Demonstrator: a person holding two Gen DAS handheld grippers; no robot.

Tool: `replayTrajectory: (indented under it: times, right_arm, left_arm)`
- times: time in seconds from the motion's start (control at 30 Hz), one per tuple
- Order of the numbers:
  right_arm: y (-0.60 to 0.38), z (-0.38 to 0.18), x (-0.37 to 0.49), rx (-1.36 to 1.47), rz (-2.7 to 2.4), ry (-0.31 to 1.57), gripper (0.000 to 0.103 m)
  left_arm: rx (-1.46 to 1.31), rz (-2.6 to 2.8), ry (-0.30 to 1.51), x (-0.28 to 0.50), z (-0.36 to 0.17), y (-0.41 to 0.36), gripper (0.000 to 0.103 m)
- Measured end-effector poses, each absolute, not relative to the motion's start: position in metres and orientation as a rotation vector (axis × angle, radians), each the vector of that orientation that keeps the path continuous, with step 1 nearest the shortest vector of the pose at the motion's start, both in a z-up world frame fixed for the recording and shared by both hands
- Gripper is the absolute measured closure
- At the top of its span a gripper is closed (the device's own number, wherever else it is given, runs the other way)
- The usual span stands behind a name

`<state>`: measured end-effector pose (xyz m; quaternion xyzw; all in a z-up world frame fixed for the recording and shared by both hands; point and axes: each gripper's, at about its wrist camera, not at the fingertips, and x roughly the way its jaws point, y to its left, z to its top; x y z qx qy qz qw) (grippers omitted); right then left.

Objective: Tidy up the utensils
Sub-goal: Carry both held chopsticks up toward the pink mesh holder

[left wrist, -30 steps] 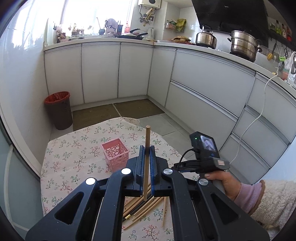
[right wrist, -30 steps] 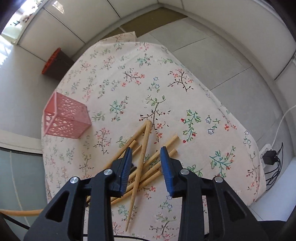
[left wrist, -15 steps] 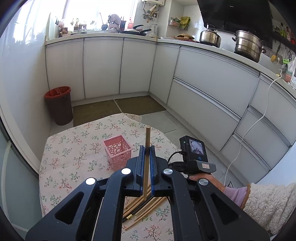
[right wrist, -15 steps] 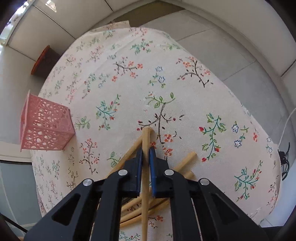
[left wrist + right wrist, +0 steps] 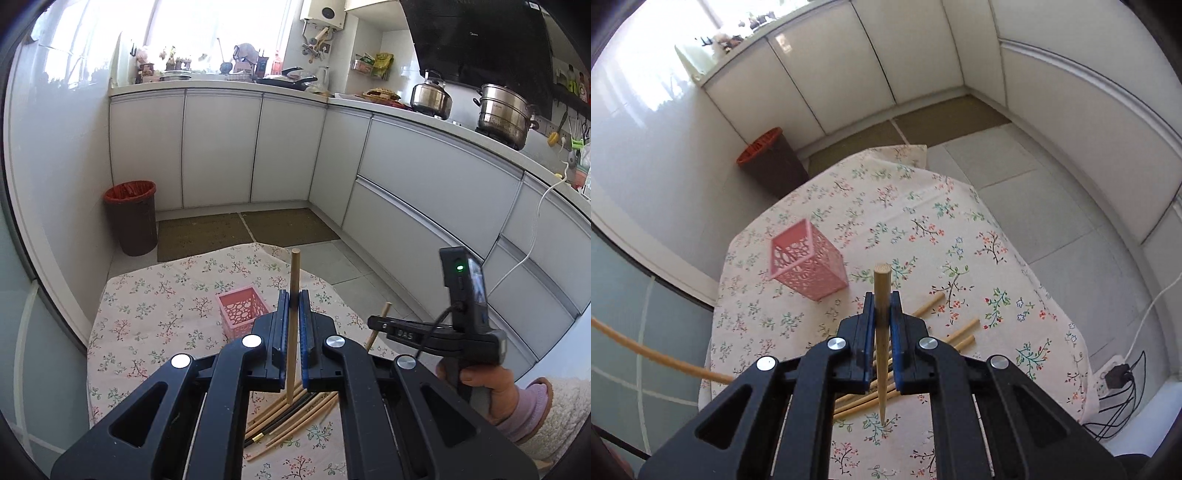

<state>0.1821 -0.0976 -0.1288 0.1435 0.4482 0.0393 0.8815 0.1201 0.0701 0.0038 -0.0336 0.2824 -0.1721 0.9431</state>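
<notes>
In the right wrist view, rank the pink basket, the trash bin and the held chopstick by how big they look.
1. pink basket, largest patch.
2. trash bin, somewhat smaller, though it stands farther off on the floor.
3. held chopstick, long but thin; clamped in the right hand-held gripper, nearness inflates it.

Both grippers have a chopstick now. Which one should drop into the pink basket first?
Probably the right gripper: its chopstick is lifted clear of the pile, with the pink basket close by, up and to the left. The left gripper also holds one, its view level rather than downward.

Bright window [image 5: 110, 44] daylight, glare, fisheye-bent dark edges
</notes>
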Motion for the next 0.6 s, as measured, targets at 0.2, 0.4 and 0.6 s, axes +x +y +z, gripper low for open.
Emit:
replayTrajectory:
  times: [0.2,0.4,0.6]
  right_arm:
    - [-0.095,-0.064,0.183,0.280,0.138,0.817,0.095]
    - [-0.097,-0.009,0.203,0.304,0.179,0.701,0.095]
    - [-0.091,0.016,0.236,0.326,0.207,0.610,0.095]
  left_arm:
    - [-0.078,-0.299,0.558,0.139,0.019,0.069,0.099]
    - [-0.096,-0.261,0.512,0.170,0.042,0.067,0.099]
    - [-0.127,-0.194,0.478,0.209,0.050,0.067,0.099]
